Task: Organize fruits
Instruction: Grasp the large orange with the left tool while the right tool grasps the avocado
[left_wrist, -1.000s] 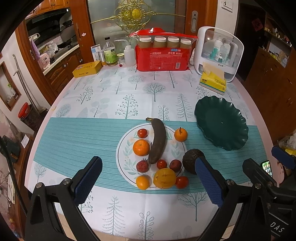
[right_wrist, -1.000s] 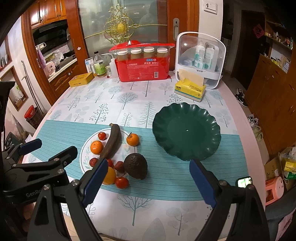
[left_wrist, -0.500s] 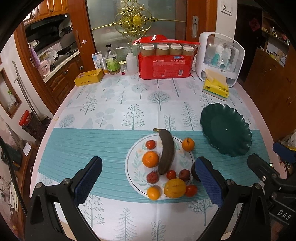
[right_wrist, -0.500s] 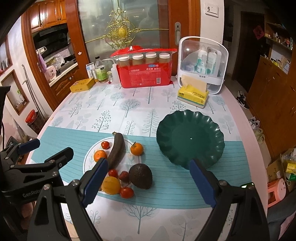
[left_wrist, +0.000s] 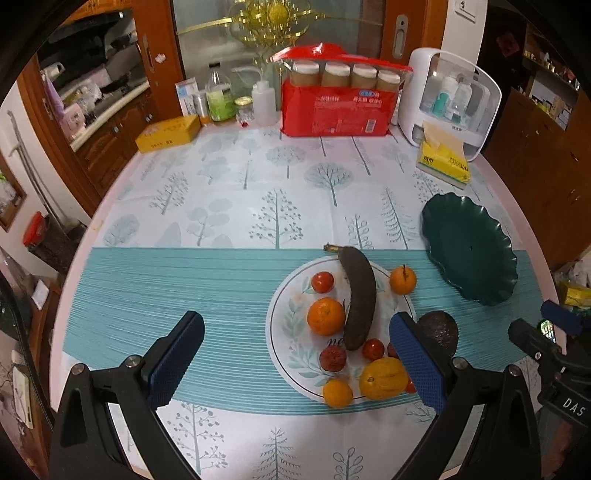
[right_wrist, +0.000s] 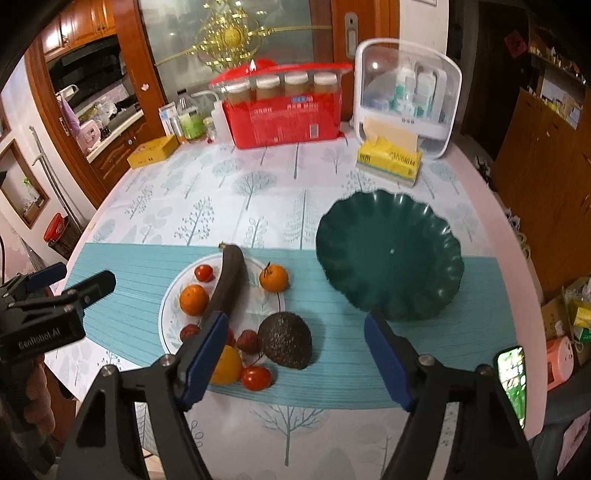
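I am holding both tongs over the worktop (left_wrist: 229, 177), each angled down at the fruit. My left tongs (left_wrist: 295, 362) are standing spread wide with nothing between the blue pads; in the left wrist view the right pad is covering part of the avocado (left_wrist: 439, 328) but I cannot tell that it is touching anything. My right tongs (right_wrist: 295, 358) are also released, their jaws having just been closing somewhat, and nothing is gripped; in the right wrist view the avocado (right_wrist: 284, 345) is showing in the gap between the pads, lying on the teal striped cloth just beside the white plate (right_wrist: 170, 317). The white plate is carrying most of the fruit: a dark, overripe banana (left_wrist: 358, 295) lying lengthwise across it, a large orange (left_wrist: 325, 316) just left of the banana, a small tomato (left_wrist: 322, 281) beyond that, and at the near rim a yellow ribbed fruit (left_wrist: 383, 378), a small orange (left_wrist: 337, 393) and some small dark red fruits (left_wrist: 333, 358). One stemmed orange (left_wrist: 403, 280) is sitting at the plate's far right edge, toward the green dish (left_wrist: 469, 251). The green dish is standing to the right of the plate, apart from it, with no fruit in it. A yellow tissue pack (right_wrist: 389, 158) is lying beyond the dish.
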